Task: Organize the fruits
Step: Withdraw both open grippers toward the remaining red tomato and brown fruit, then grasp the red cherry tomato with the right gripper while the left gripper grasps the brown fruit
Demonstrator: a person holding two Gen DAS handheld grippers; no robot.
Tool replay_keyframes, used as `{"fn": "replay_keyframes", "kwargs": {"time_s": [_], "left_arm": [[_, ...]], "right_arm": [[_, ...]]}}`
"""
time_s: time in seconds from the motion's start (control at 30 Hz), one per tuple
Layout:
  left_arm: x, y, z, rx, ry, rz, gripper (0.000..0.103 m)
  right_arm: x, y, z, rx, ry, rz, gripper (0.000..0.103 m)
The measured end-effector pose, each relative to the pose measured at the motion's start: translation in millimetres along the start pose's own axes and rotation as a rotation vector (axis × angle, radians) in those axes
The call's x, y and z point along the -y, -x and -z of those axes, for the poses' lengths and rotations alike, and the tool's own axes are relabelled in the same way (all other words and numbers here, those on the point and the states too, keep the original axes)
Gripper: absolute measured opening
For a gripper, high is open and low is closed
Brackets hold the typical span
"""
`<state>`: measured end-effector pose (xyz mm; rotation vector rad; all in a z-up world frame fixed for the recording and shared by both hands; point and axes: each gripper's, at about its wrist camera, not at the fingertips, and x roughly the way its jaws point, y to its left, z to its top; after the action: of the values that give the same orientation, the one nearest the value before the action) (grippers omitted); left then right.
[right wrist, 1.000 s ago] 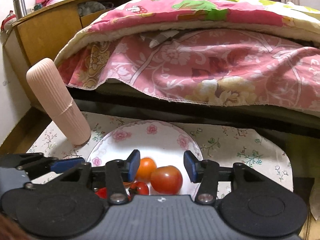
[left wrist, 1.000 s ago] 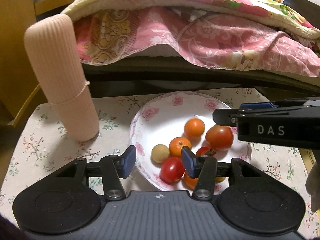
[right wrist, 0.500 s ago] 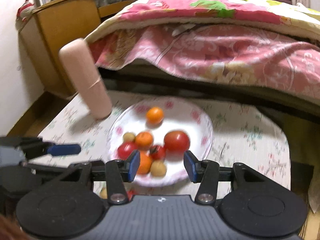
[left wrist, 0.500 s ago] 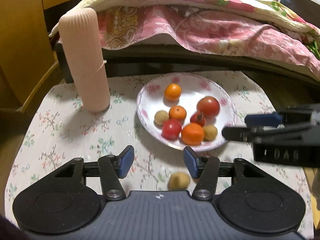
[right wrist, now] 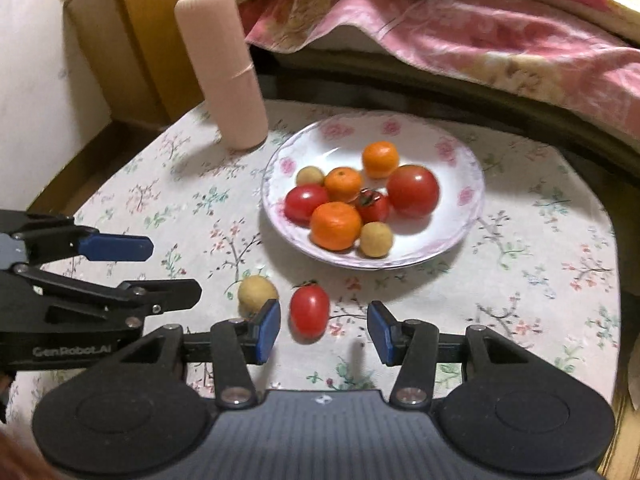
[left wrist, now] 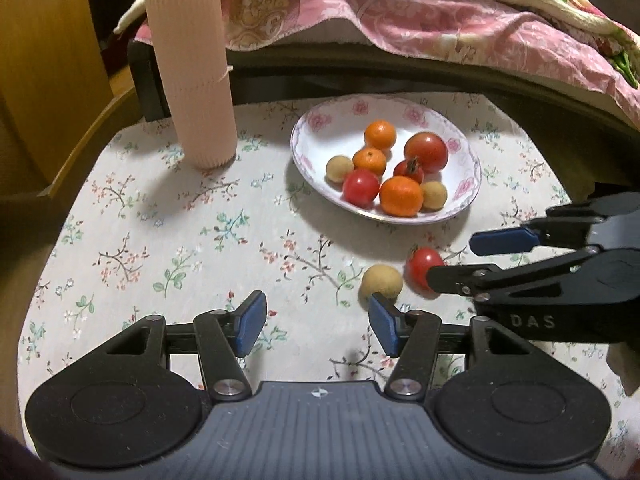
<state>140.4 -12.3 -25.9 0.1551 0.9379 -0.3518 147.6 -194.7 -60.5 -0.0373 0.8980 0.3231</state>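
A flowered white plate (left wrist: 320,128) (right wrist: 460,152) holds several tomatoes, oranges and small tan fruits. On the cloth in front of it lie a loose tan fruit (left wrist: 381,281) (right wrist: 257,293) and a small red tomato (left wrist: 423,266) (right wrist: 309,310). My left gripper (left wrist: 316,326) is open and empty, with the tan fruit just beyond its right finger. My right gripper (right wrist: 323,326) is open and empty, the red tomato lying between its fingertips, toward the left one. Each gripper shows from the side in the other's view: the right (left wrist: 472,256), the left (right wrist: 160,268).
A tall ribbed pink cylinder (left wrist: 190,60) (right wrist: 222,64) stands at the table's back left. A floral tablecloth (left wrist: 160,220) covers the small table. A bed with a pink quilt (left wrist: 440,20) runs behind it, wooden furniture (left wrist: 44,60) at the left.
Both grippers pulled back and up from the plate. The whole plate shows, and the loose tan fruit and red tomato on the cloth have come into view.
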Motion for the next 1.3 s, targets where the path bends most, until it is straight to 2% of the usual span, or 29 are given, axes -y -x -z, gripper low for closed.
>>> {"fn": "replay_keyframes", "kwargs": {"time_s": [0.27, 0.3, 0.37, 0.4, 0.6, 0.87, 1.03, 1.13, 1.3], "left_arm": [[-3, -13, 3, -0.027, -0.017, 0.007, 0.064], [-2, -14, 2, -0.028, -0.02, 0.011, 0.064], [2, -16, 0, -0.028, -0.031, 0.019, 0.064], [4, -18, -2, -0.026, -0.035, 0.027, 0.064], [26, -29, -6, -0.028, -0.082, 0.073, 0.064], [39, -44, -5, -0.026, -0.117, 0.088, 0.061], [40, -51, -10, -0.016, -0.114, 0.069, 0.051], [39, -50, -10, -0.016, -0.098, 0.07, 0.036], [42, -45, -9, -0.025, -0.103, 0.064, 0.035]], "right_arm": [[-4, -29, -4, -0.049, 0.033, -0.018, 0.062], [-4, -29, -5, -0.047, 0.036, -0.019, 0.06], [-2, -27, -6, -0.053, 0.041, -0.007, 0.046], [1, -26, -6, -0.059, 0.03, -0.019, 0.044], [15, -10, -3, -0.062, -0.007, -0.009, 0.043], [27, -1, 2, -0.069, -0.032, -0.007, 0.043], [30, -3, 3, -0.089, -0.043, -0.01, 0.043], [32, -4, 4, -0.094, -0.049, -0.005, 0.043], [32, -3, 3, -0.095, -0.044, -0.006, 0.043]]}}
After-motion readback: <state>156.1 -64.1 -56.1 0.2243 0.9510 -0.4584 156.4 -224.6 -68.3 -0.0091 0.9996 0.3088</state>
